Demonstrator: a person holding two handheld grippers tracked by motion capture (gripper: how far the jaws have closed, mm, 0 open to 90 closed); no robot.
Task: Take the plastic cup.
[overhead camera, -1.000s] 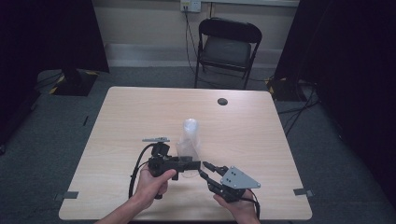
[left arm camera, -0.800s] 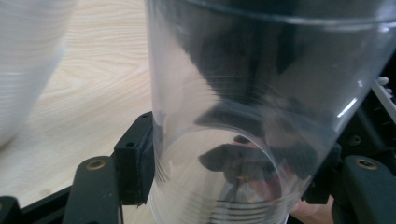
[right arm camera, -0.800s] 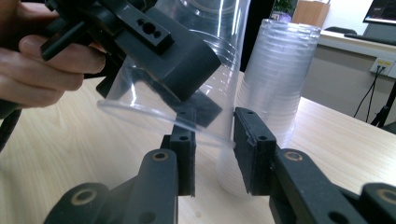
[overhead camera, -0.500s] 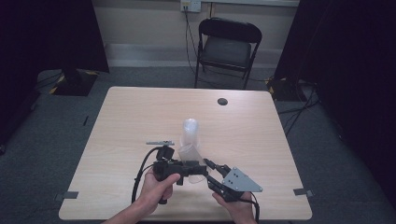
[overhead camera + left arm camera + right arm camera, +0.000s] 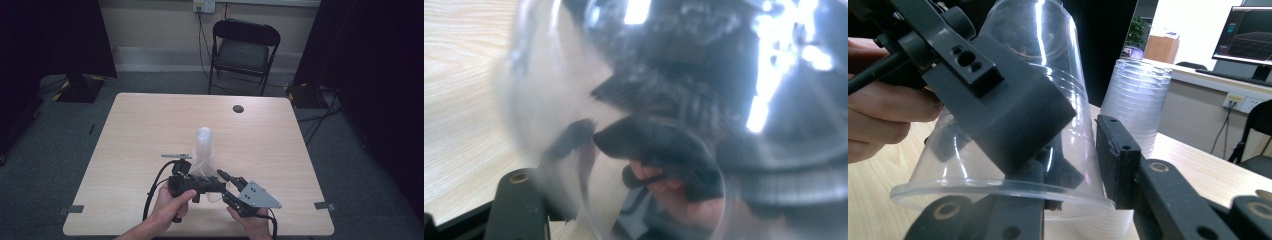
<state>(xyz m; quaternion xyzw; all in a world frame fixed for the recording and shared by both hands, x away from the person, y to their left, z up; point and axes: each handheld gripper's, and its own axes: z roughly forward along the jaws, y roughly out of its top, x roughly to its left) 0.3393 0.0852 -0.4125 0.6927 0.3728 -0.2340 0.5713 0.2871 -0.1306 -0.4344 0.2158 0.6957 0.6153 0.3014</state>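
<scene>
- What just changed: the fingers of my left gripper [image 5: 209, 184] have just been easing apart, and those of my right gripper [image 5: 1080, 160] have just been drawing together. The loose cup [image 5: 1048, 75] sits in both pairs.
- My read: this is a hand-over, with the left letting the cup go as the right takes it.
- Left fingers: one broad finger lies along the outside of the cup wall. I cannot tell whether the pair is pressing on it or has already let go.
- Right fingers: they bracket the cup at its rim end, one inside or behind the clear wall and the other right against the outside. I cannot tell whether they are truly clamped on it.
- Where the cup is: tipped on its side above the bench [image 5: 150, 120], at 6 o'clock of the stack of cups [image 5: 204, 142] and just beside it, rim toward the right gripper.
- Count:
  - one loose cup
  - one upside-down stack; its cups are too nested and clear to number
  - two grippers, each in one hand
  - one dark round disc [image 5: 238, 108] at 1 o'clock of the stack, well apart
  - one folding chair [image 5: 243, 50] at 12 o'clock beyond the bench
</scene>
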